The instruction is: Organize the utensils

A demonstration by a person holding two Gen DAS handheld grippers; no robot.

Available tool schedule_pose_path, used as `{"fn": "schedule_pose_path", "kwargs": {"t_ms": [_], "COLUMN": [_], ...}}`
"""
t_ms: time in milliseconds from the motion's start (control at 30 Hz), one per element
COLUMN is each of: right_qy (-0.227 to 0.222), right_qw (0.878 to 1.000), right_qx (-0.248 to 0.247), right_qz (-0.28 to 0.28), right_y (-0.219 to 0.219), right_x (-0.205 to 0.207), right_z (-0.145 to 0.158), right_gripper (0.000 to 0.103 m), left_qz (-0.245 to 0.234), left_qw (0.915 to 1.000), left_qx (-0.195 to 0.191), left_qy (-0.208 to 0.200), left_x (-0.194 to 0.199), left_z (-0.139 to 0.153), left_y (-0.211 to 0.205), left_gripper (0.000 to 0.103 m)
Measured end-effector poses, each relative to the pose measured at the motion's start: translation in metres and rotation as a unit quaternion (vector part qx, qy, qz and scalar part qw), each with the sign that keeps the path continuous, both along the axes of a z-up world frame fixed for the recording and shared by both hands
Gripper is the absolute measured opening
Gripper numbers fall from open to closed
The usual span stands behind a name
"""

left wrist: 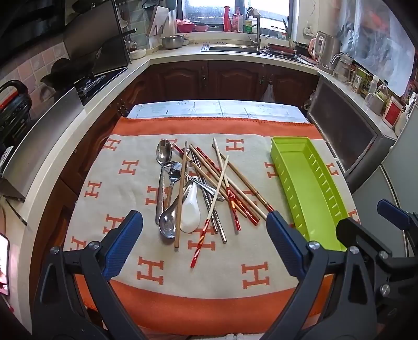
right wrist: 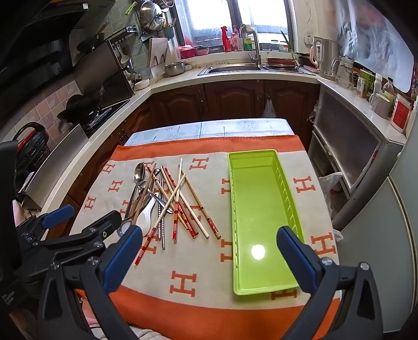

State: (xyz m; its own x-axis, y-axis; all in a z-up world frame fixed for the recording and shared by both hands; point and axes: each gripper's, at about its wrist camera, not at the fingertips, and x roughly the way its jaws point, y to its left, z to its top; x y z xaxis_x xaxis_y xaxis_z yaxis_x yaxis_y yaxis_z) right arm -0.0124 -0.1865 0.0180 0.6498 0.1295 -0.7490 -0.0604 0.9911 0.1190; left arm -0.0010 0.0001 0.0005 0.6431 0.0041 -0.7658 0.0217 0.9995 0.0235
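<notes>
in the right wrist view the left gripper (right wrist: pixel 86 217) hides the metal spoon bowl (right wrist: pixel 125 227) beside the white ceramic spoon (right wrist: pixel 146 213); spoon handles vanish under crossed chopsticks (right wrist: pixel 180 198); windowsill bottle labels are unreadable

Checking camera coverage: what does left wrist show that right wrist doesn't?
Left wrist only: the left tongs head-on, open over the utensil pile, which is seen closer.

Right wrist only: the whole green tray, near end included, empty, with the right tongs open above it; hanging pans on the wall.

Both: pile of spoons and chopsticks on the H-patterned cloth, tray to its right, sink behind.
</notes>
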Motion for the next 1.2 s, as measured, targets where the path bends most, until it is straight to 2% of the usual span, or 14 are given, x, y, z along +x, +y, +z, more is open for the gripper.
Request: {"fn": "schedule_pose_path", "kwargs": {"t_ms": [467, 1200], "right_qy": [0.000, 0.000], "right_qw": [1.000, 1.000], "right_qx": [0.000, 0.001], "right_qz": [-0.001, 0.001], "right_y": [0.000, 0.005], "right_x": [-0.001, -0.001], "right_z": [-0.001, -0.003], "right_gripper": [0.103, 0.102], "left_qz": [0.003, 0.005], "left_qw": [0.9998, 0.9996], "left_qx": [0.016, 0.015], "left_qy": [-0.009, -0.023], "left_x": [-0.002, -0.008], "left_z": [0.002, 0.002], "left_y": [0.004, 0.004], "left_gripper": [0.095, 0.095]}}
